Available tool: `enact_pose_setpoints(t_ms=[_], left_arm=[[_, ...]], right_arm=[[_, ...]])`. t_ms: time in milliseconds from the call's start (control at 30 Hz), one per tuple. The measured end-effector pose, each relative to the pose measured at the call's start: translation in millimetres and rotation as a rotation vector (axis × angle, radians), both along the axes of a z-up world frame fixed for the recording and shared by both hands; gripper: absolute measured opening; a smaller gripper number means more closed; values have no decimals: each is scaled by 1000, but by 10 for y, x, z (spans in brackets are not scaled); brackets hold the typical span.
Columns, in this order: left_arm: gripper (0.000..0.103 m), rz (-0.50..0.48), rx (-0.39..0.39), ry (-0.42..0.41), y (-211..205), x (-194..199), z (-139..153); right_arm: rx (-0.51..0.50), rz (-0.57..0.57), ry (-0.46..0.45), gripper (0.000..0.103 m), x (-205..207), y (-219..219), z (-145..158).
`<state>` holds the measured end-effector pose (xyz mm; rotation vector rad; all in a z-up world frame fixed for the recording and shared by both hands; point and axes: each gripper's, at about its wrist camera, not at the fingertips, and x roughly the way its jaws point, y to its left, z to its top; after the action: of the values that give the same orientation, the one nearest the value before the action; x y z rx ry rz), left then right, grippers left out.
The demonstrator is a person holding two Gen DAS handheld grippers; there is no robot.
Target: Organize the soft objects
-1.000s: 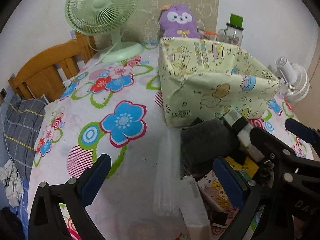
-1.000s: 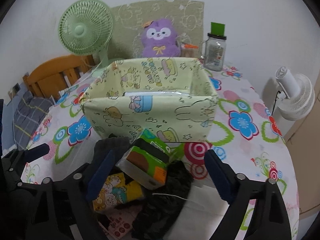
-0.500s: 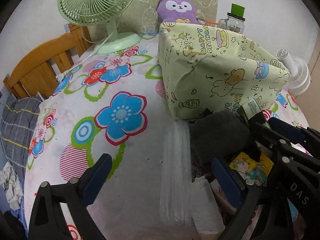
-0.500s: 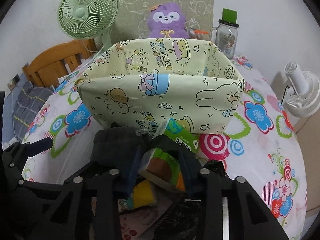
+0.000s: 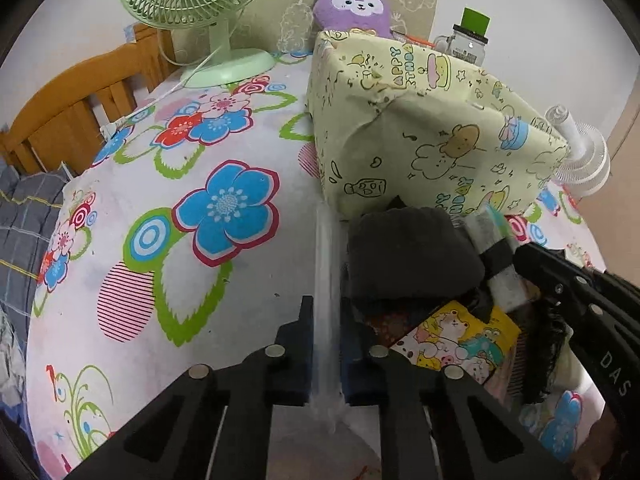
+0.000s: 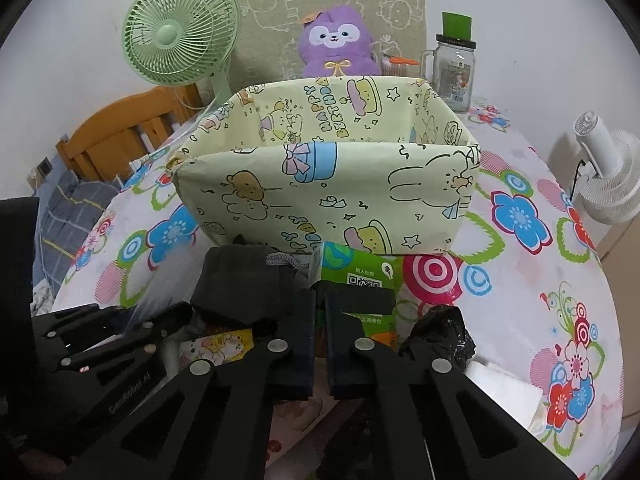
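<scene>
A pile of soft things lies in front of the pale yellow cartoon-print box (image 6: 320,184) on the flowered tablecloth. My left gripper (image 5: 327,320) has its jaws closing tight on a clear plastic bag (image 5: 326,248), which runs as a thin strip between them. Beside it lie a dark grey knitted piece (image 5: 408,256) and a yellow cartoon packet (image 5: 460,332). My right gripper (image 6: 320,300) has its jaws closing on the near edge of a green tissue pack (image 6: 360,276), pinched between the pads. The box (image 5: 420,140) stands open at the top.
A green fan (image 6: 180,28), a purple plush (image 6: 338,44) and a glass jar (image 6: 454,72) stand behind the box. A white fan (image 6: 608,176) sits off the right edge. A wooden frame (image 6: 120,132) is at the left. A crumpled black bag (image 6: 444,336) lies beside the right gripper.
Both grippers went from wide open to shut. The left closed on the clear plastic bag, the right on the green tissue pack. Both views tipped slightly lower toward the pile.
</scene>
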<state>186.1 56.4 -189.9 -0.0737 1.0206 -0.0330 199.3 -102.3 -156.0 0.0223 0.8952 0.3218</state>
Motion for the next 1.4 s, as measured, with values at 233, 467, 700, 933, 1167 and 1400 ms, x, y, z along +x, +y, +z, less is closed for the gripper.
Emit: enact_pose_setpoints(t_ms=[233,467,700,933,1167,1400], left_arm=[[7,12,-13,-56,9,-101,182],[7,-38,-40,-85,-136,-191,319],[7,-75,-32,-69,-306,-170,252],[7,-76,-27,-66,-347,-126,211],[8,-71,-18,-62,-372,-104,193],[8,-70,-20,-63,-382,-127,203]], right_arm=[[19,4,-17,2,-86,-51,88],[-112,-55,-11,4,-67,-69,68],[-103,-89,60,4,44,-159,-59],[-104,-107,88,4,140,-201,-122],[-115,-93,72,4,127,-202,-127],[-178,-57,73,4,43,-121,-94]])
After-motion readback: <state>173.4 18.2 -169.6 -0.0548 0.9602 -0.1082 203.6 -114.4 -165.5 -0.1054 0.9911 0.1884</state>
